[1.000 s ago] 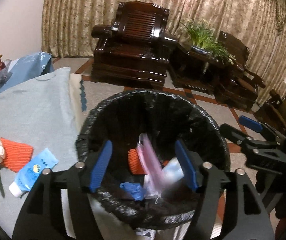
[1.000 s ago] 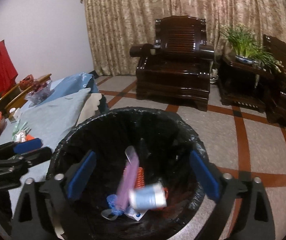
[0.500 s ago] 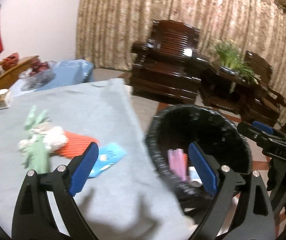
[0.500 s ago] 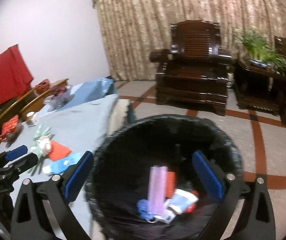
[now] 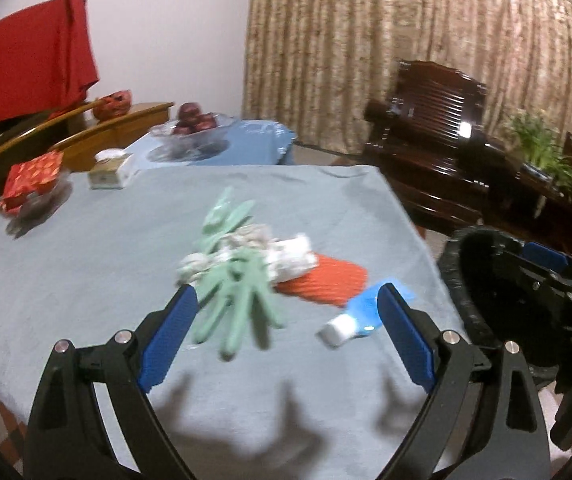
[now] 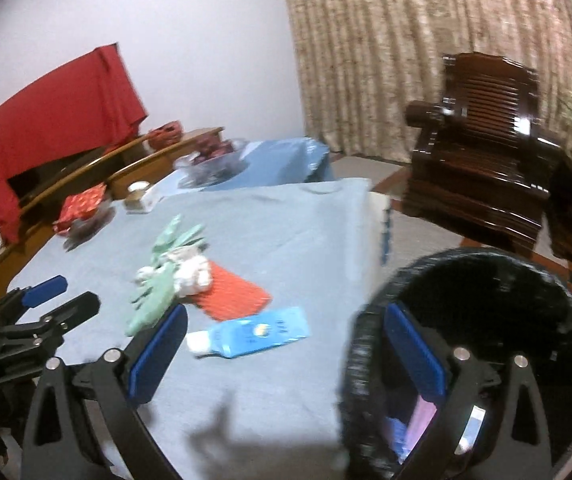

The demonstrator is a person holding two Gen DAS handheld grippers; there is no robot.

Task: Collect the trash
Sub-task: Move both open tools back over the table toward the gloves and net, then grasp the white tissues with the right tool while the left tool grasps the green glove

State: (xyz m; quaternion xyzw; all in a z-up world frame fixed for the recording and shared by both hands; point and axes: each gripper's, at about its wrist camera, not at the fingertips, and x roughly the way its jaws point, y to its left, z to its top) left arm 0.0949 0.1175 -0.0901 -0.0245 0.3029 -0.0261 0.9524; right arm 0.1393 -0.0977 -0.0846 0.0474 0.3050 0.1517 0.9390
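Trash lies on the worktop (image 5: 86,264): green glove (image 5: 238,300), orange net (image 5: 325,280), blue tube (image 5: 361,314). Left gripper (image 5: 286,332) and right gripper (image 6: 286,346) both gape empty beside the bin (image 6: 485,280)

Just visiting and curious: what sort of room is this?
Probably a home living room: a dark carved wooden armchair before long beige patterned curtains, a glass bowl of red fruit on a cloth-covered table.
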